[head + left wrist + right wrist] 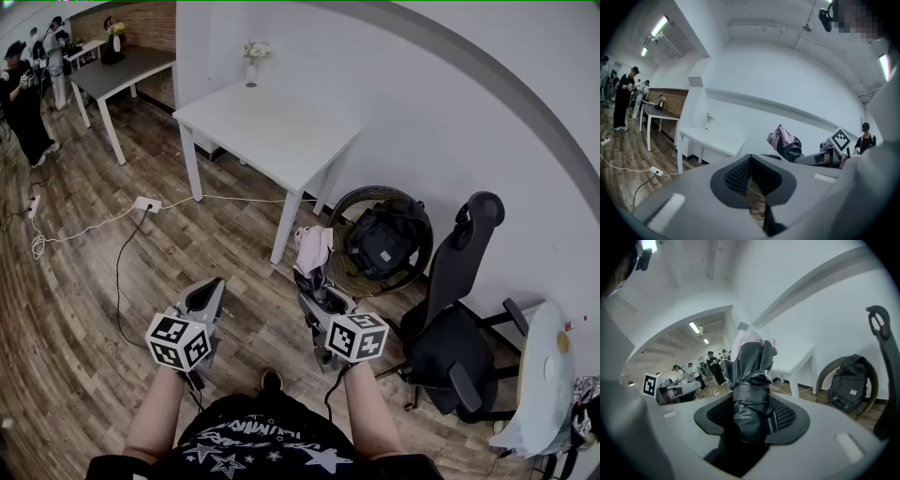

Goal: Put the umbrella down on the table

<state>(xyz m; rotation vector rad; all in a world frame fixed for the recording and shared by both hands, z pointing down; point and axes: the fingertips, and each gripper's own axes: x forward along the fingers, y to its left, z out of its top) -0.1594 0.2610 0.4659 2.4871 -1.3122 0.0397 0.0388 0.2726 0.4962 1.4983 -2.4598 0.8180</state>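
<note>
The folded umbrella (312,258), grey-black with a pale pink canopy bunched at its top, stands nearly upright in the right gripper (323,305), whose jaws clamp its strapped lower part; the right gripper view shows the dark bundle filling the gap between the textured pads (785,414). It hangs in the air above the wooden floor (84,309), in front of the near corner leg of the white table (272,131) and clear of the tabletop. The left gripper (208,291) is held beside it to the left, well apart from the umbrella, its jaws drawn together with nothing between them. On the far edge of the table stands a small vase of flowers (253,58). To the right of the umbrella, a black backpack (382,239) sits in a round wicker chair (349,202) against the wall, and a black office chair (450,319) stands nearer the person. A white power strip (147,203) lies on the floor left of the table, and people (21,98) stand far off by a dark table (122,67).
</note>
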